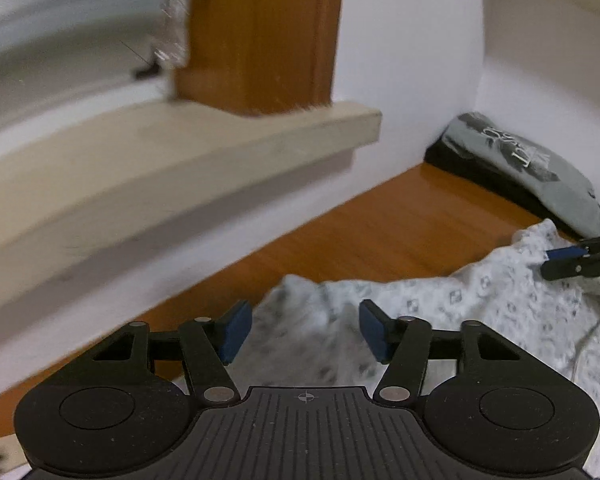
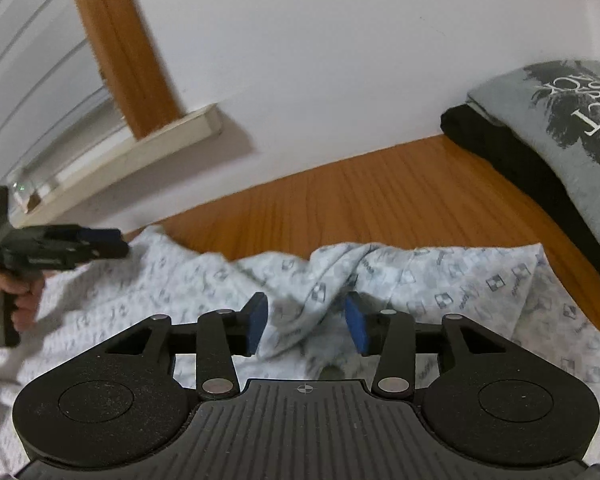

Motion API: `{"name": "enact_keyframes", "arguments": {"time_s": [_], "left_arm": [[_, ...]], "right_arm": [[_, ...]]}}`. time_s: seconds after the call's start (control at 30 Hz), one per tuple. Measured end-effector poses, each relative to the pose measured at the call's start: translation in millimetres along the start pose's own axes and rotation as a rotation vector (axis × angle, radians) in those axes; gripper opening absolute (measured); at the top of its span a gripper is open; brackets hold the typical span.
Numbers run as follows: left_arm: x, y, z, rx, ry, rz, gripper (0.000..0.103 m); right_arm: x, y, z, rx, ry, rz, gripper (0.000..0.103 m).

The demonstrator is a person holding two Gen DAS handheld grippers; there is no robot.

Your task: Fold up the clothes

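Observation:
A white garment with a small grey print (image 1: 440, 312) (image 2: 400, 280) lies crumpled on the wooden table (image 1: 340, 232) (image 2: 380, 192). My left gripper (image 1: 306, 330) hovers over the garment's near-left edge, open, with only bunched cloth showing in the gap between the blue pads. My right gripper (image 2: 306, 324) is open over a raised fold in the garment's middle. In the left wrist view the right gripper (image 1: 580, 258) shows at the far right, above the cloth. In the right wrist view the left gripper (image 2: 100, 242) shows at the far left, held by a hand (image 2: 18, 300).
A folded grey T-shirt with a dark print (image 1: 532, 168) (image 2: 560, 128) rests on a folded black garment (image 1: 480, 172) (image 2: 500, 148) at the back right, against the white wall (image 2: 340, 60). A beige window sill (image 1: 160, 160) and wooden frame (image 1: 260, 32) jut out at the left.

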State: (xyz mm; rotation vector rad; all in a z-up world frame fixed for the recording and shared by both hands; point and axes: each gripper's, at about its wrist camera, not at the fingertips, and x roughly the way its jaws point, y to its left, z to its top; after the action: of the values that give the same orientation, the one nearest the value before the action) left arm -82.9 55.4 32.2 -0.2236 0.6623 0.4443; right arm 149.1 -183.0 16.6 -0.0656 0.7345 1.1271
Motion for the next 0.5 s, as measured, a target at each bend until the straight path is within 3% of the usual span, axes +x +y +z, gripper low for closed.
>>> {"name": "enact_keyframes", "arguments": {"time_s": [0.17,0.2,0.23,0.3,0.33,0.37,0.5], "left_arm": [[26.3,-3.2,7.0,-0.014,0.012,-0.018,0.052],[28.6,-1.2,8.2,-0.025,0.012,-0.02,0.052],[31.0,0.8,8.3,-0.035,0.014,-0.025,0.052],[32.5,3.9,8.9,-0.049,0.006,-0.02,0.049],[33.1,5.5,9.3,-0.055,0.0,-0.017,0.033],[31.1,7.7,9.5,-0.061,-0.021,-0.005,0.002],[21.1,12.2,10.3,-0.062,-0.096,0.055,0.004]], "right_arm": [[10.5,1.3,5.5,0.013,0.001,0.006,0.04],[11.3,1.2,5.6,0.013,-0.001,0.006,0.034],[12.0,1.0,5.3,0.008,-0.002,0.004,0.013],[9.8,0.0,3.9,0.006,-0.017,0.003,0.01],[7.3,0.0,3.4,0.001,-0.026,0.003,0.009],[4.1,0.7,2.6,-0.007,-0.034,0.003,0.008],[-2.1,4.0,-3.6,-0.036,-0.049,-0.027,0.006]]}}
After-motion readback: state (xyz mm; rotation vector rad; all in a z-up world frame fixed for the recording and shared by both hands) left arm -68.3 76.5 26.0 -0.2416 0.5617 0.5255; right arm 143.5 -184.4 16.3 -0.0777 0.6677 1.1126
